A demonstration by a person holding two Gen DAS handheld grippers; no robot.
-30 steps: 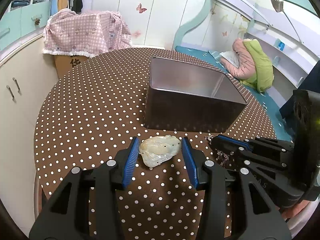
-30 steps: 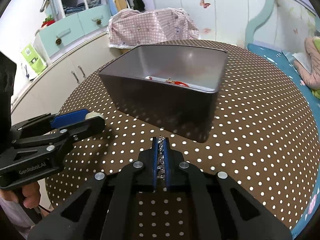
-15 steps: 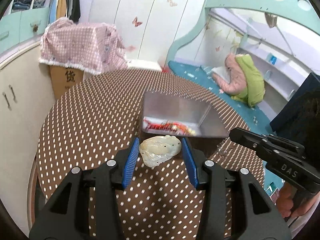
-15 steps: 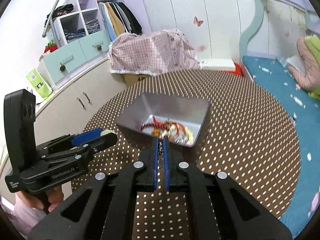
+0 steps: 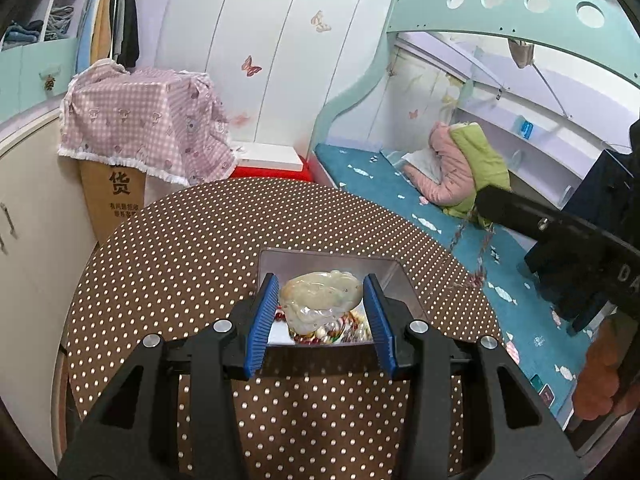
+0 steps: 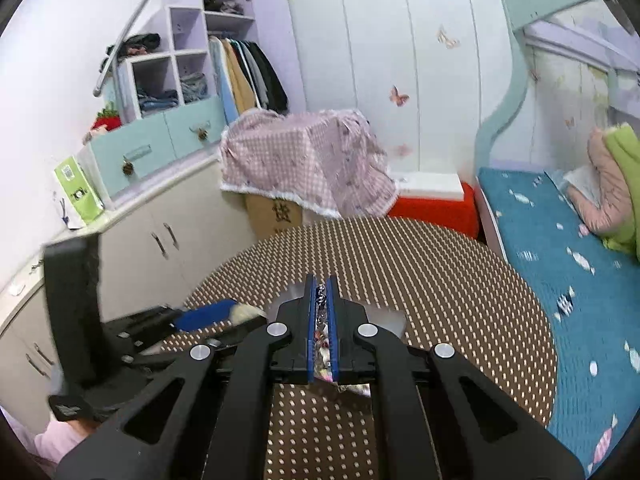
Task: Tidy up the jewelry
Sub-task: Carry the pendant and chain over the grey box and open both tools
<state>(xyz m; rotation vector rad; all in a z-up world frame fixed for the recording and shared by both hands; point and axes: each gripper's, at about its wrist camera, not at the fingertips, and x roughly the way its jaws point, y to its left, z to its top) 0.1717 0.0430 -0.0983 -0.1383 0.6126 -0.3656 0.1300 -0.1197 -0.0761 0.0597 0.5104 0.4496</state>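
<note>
My left gripper [image 5: 320, 308] is shut on a pale carved jade pendant [image 5: 320, 300] and holds it high above the grey metal box [image 5: 328, 258] on the round dotted table [image 5: 180, 248]. Red and mixed jewelry [image 5: 320, 336] lies in the box. My right gripper [image 6: 322, 312] is shut on a thin metal chain [image 6: 321, 320], also raised above the box [image 6: 384, 316]. In the left wrist view the chain [image 5: 478, 248] dangles from the right gripper's tip. The left gripper [image 6: 216, 314] shows at the left of the right wrist view.
A pink checked cloth covers a cardboard box [image 5: 140, 128] behind the table. White cabinets [image 6: 132, 240] stand to the left. A bed with a blue cover [image 5: 400, 196] and a pink and green jacket [image 5: 464, 168] lies to the right.
Both grippers have risen well above the table with their items. The box now looks smaller and lower in both views, and its contents show.
</note>
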